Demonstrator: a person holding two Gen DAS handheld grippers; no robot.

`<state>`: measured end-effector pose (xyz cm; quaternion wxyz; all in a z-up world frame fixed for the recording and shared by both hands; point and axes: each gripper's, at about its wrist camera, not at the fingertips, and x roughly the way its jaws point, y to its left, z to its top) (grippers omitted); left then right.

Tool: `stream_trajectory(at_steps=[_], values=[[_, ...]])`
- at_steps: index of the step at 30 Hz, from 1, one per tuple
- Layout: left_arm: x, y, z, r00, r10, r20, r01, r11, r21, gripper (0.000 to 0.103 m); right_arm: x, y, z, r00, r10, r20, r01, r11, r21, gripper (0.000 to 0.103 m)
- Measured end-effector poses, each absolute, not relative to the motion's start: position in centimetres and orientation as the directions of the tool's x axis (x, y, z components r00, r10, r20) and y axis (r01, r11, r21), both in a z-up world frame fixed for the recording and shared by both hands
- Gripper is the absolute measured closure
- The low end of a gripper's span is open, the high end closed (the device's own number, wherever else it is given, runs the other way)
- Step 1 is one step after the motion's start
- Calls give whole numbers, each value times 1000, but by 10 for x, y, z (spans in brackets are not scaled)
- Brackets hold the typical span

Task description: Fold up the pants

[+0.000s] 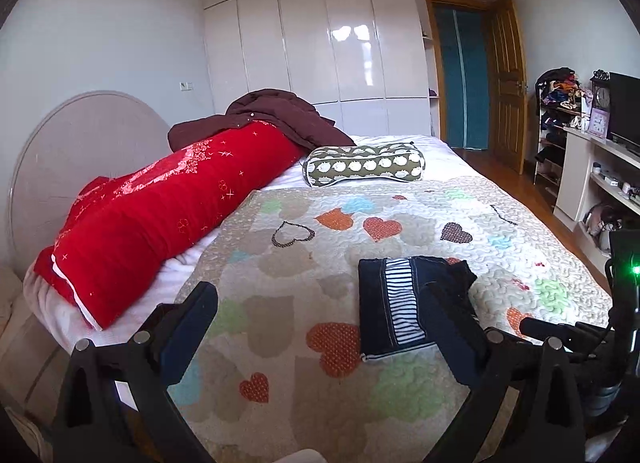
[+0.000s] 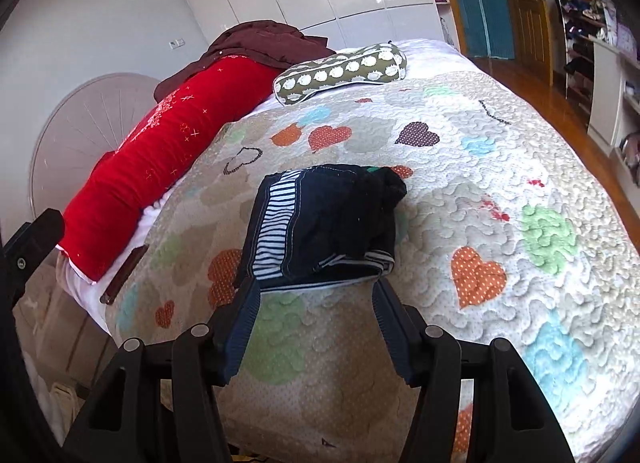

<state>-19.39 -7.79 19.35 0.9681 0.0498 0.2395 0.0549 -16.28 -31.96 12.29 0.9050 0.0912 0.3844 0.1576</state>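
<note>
both tongs stand apart and empty. the left gripper (image 1: pixel 320 327) has the folded dark navy pants with a striped band (image 1: pixel 404 303) at its one o'clock; for the right gripper (image 2: pixel 316 295) they lie at twelve on the heart-patterned quilt (image 2: pixel 460 191). a long red bolster (image 2: pixel 160 159) lies at ten, a green dotted pillow (image 2: pixel 340 71) beyond.

pants (image 2: pixel 320 219): dark navy, black-and-white striped band | quilt (image 2: pixel 500 167): cream, orange, green, blue and brown hearts | long pillow (image 1: pixel 160 215): red, shiny sparkles | small cushion (image 1: pixel 364 165): olive, white round shapes | blanket (image 1: pixel 276 111): maroon | wardrobe (image 1: pixel 320 55): glossy white | door (image 1: pixel 506 79): brown wood
</note>
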Motion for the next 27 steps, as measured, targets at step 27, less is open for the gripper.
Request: stream_trajectory(at_steps=[27], values=[[-210, -87, 176, 840, 75, -538, -23, 994, 103, 2, -191, -319, 122, 687, 275, -672, -175, 961, 214, 31]])
